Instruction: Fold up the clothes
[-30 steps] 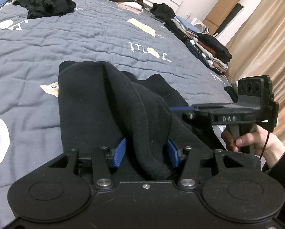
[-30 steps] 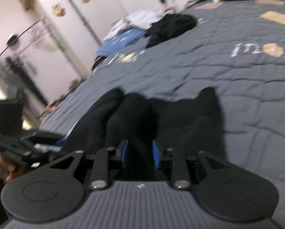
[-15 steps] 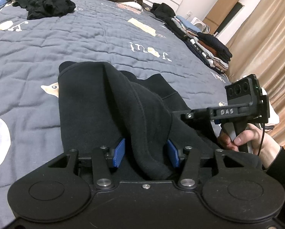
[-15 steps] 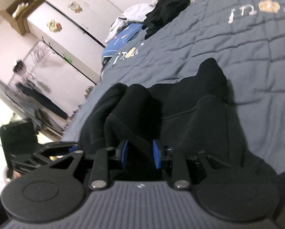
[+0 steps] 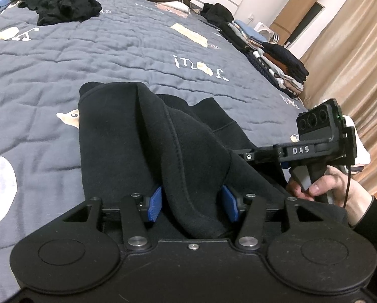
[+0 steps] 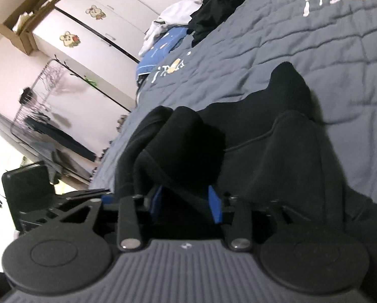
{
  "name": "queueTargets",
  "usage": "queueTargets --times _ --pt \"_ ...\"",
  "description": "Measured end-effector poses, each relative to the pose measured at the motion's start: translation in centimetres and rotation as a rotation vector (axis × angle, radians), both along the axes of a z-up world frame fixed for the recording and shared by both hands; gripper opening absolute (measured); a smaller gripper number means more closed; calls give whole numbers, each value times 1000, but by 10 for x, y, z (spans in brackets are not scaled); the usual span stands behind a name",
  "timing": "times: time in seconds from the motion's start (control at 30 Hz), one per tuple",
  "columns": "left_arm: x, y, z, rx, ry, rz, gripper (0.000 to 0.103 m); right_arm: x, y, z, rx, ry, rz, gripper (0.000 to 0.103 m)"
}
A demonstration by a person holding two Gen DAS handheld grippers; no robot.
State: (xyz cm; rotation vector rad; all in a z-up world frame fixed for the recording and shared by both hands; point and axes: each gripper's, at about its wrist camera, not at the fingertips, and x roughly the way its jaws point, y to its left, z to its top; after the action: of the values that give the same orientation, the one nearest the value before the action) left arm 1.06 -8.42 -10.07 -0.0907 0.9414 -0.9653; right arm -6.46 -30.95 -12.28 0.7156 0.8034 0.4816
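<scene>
Between the blue pads of the left gripper a thick ridge of the black garment is seen; the pads stand apart with the fold bulging between them, and whether it is pinched or only straddled cannot be told. Ahead of that claw the garment is spread on the grey quilt, its far edge lying flat. To its right, the right gripper is held in a hand; its pads too are spread, with a seamed fold of cloth running between them, the grip unclear. The fabric is judged soft, fleecy and fairly heavy, apt to sag and bunch rather than slip, so hold is best taken on seams or hems, pinched deep.
</scene>
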Motion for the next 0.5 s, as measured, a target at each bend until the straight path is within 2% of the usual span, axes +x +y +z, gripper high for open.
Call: queueTargets --times 0.1,0.23,0.33,0.4,0.5 --pt "2 7 13 -42 -32 18 50 -3 4 7 -43 -28 1 39" --pt "6 9 30 -190 -49 48 58 -5 15 21 -111 -53 11 39" --pt "9 9 41 -285 -61 69 59 -8 25 30 -165 -79 30 38" --pt "9 -7 38 -241 -63 67 59 -10 33 37 -201 -98 46 36" --pt "5 -26 34 -136 -121 83 62 -14 44 46 -255 -126 69 36"
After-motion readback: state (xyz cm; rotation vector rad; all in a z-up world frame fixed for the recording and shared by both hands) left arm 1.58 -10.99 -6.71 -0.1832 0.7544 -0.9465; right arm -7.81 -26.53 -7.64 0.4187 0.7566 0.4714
